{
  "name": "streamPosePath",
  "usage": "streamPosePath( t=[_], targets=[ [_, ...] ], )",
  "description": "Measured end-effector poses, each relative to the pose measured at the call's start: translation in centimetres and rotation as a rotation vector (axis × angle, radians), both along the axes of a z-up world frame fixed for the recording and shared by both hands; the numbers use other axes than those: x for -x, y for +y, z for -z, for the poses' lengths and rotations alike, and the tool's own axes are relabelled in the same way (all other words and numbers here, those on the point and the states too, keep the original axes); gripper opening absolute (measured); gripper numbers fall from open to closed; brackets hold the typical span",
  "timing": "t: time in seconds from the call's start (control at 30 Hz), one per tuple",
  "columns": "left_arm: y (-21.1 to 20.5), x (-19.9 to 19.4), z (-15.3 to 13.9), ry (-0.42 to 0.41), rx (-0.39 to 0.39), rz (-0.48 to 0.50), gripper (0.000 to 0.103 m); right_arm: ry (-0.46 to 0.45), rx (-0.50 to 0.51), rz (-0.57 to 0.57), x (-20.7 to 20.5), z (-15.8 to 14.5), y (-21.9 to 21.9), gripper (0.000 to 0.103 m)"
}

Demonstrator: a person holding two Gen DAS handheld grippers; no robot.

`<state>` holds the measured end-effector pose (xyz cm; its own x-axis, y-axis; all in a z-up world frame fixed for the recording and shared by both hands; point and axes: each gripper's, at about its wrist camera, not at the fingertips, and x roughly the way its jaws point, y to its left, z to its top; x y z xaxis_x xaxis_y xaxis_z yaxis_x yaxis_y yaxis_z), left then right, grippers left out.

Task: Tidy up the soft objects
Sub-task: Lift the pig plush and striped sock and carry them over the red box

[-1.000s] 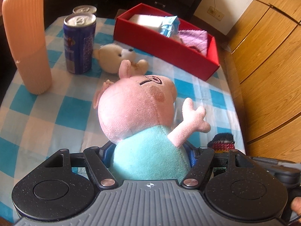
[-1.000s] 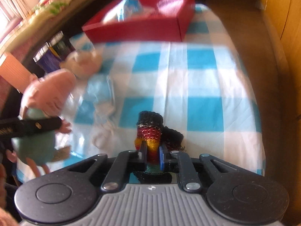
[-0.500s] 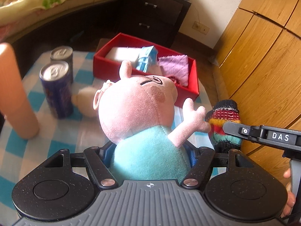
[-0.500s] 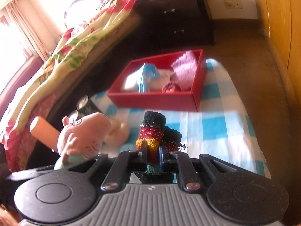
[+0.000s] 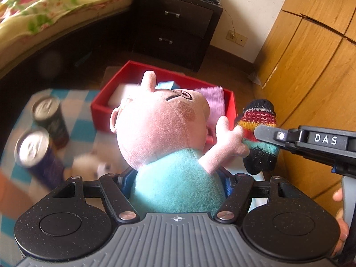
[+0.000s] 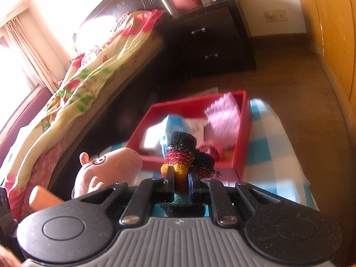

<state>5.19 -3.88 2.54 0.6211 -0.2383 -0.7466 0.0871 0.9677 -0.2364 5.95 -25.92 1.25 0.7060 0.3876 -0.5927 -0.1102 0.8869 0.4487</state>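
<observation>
While both grippers clamp pig plush [image 5: 164, 133] and striped sock [image 6: 180, 158], checked tablecloth [image 6: 269, 146] lies beside bed [image 6: 89, 71].

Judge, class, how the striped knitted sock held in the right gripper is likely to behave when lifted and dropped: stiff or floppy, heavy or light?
Probably floppy: the striped sock bunches and folds where the right gripper pinches it. Likely light, since a thin pinch carries it whole. Being knit, it should land softly in the red box without rolling.
</observation>
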Motion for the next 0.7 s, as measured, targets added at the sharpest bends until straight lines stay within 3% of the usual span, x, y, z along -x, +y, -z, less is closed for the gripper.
streamPosePath(
  t=[0.33, 0.7],
  targets=[
    [-3.3, -9.7, 0.8, -0.016, -0.05, 0.015, 0.069, -0.017, 0.042, 0.036, -8.4, 0.7, 0.2, 0.0],
    [-4.3, -15.1, 3.8, 0.021, -0.085, 0.006, 0.07, -0.01, 0.05, 0.057, -13.3, 4.1, -0.6, 0.0]
  ],
)
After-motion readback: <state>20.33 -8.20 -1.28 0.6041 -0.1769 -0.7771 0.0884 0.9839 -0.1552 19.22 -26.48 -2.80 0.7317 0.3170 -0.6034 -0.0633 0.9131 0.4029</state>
